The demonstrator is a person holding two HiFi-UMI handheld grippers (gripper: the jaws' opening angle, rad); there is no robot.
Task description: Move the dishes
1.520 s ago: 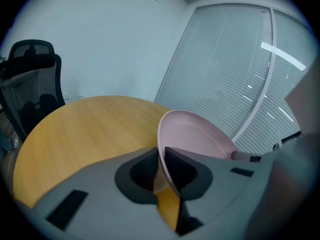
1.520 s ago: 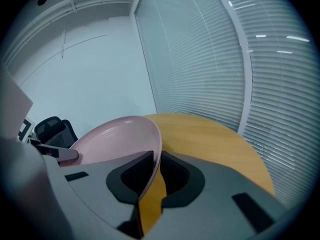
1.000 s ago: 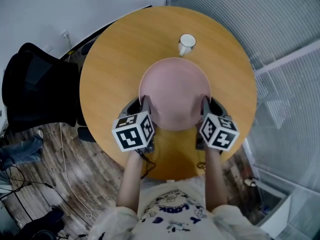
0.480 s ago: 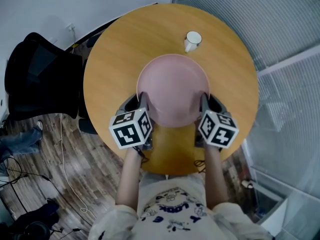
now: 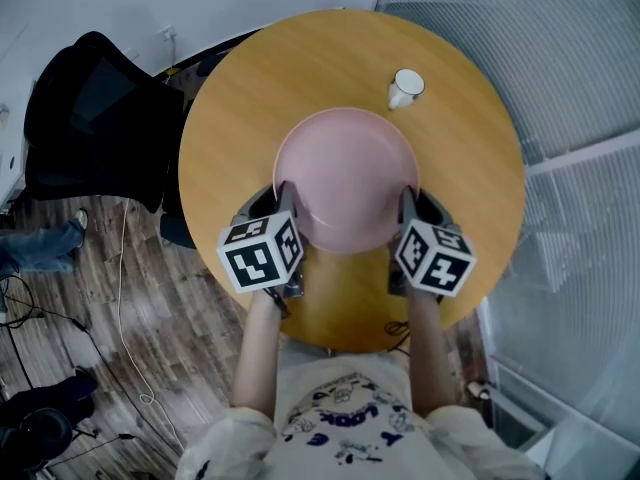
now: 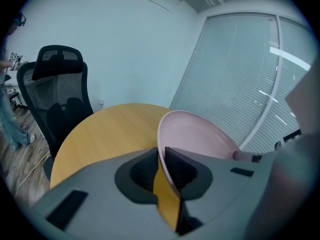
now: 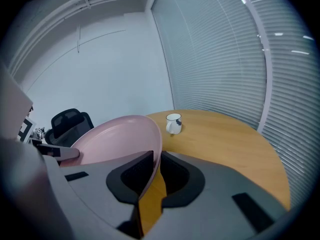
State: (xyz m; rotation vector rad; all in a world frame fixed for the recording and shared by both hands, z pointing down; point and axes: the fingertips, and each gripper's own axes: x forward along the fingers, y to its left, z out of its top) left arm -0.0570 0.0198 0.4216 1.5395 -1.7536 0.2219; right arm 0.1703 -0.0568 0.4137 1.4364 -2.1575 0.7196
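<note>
Task object: a large round pale-pink plate [image 5: 347, 173] sat over the middle of the round wooden table [image 5: 250, 98], held at two opposite edges.
Left gripper [image 5: 288, 200]: its jaws were clamped on the plate's left rim; in the left gripper view the thin pink edge ran straight down between the two dark pads.
Right gripper [image 5: 408, 203]: its jaws were closed on the plate's right rim in the same way, with the edge pinched between the pads in the right gripper view.
Plate height: no view showed whether it rested on the table top or hung just clear of it.
Other dish: a small white mug [image 5: 405, 88] with a handle stood upright on the table's far right part, apart from the plate.
Left of the table: a black mesh office chair [image 5: 90, 118] stood close to the table edge, on a dark wood-plank floor [image 5: 170, 318] with loose cables.
Right of the table: pale slatted window blinds [image 7: 225, 49] ran along the wall.
Person: two bare forearms [image 5: 262, 338] reached from a white printed shirt to the grippers.
</note>
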